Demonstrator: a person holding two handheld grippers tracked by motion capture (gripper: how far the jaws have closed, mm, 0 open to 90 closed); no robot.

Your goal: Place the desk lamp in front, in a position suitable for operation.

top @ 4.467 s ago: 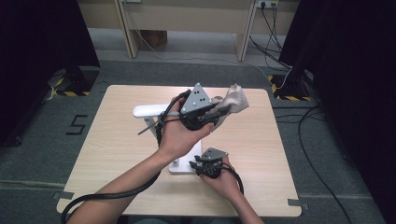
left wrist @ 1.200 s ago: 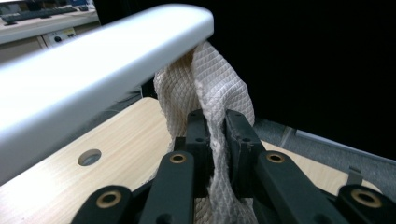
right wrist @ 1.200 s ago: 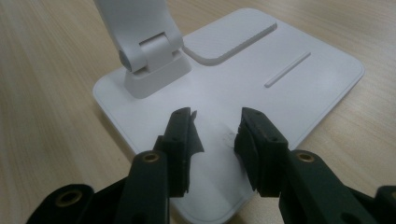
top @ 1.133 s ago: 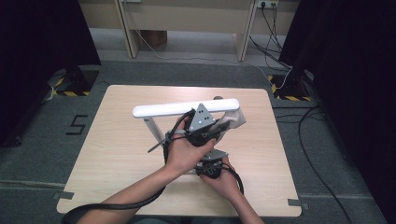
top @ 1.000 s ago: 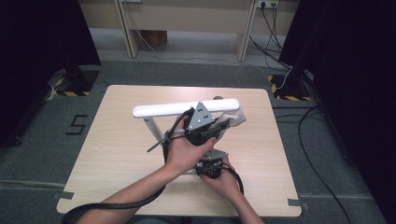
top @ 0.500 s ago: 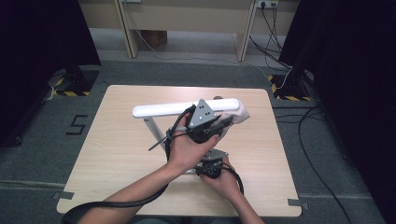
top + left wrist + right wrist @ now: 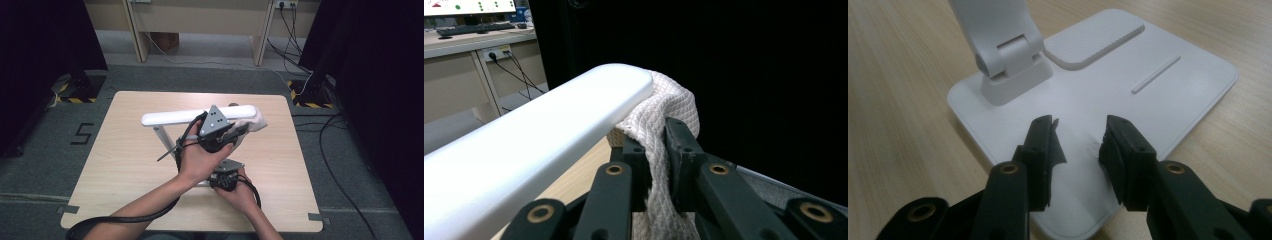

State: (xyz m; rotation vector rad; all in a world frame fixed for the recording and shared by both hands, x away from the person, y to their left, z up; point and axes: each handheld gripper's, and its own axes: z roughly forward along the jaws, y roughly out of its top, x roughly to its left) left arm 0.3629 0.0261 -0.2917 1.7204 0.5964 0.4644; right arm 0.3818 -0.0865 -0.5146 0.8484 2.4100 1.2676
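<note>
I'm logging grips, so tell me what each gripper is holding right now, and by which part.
The left gripper pinches the cloth by a fold beside the lamp head. The right gripper holds nothing; its jaws stand open on the lamp base.

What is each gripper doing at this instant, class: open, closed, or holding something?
Left gripper: closed on the white cloth at the end of the lamp head.
Right gripper: open, holding nothing, jaws over the lamp base.

A light wooden desk (image 7: 125, 165) stands on grey carpet (image 7: 350, 165). Black curtains (image 7: 45, 45) hang at 9 and 3 o'clock. At 12 o'clock runs a beige counter (image 7: 200, 15), with cables (image 7: 292, 25) trailing beneath.
</note>
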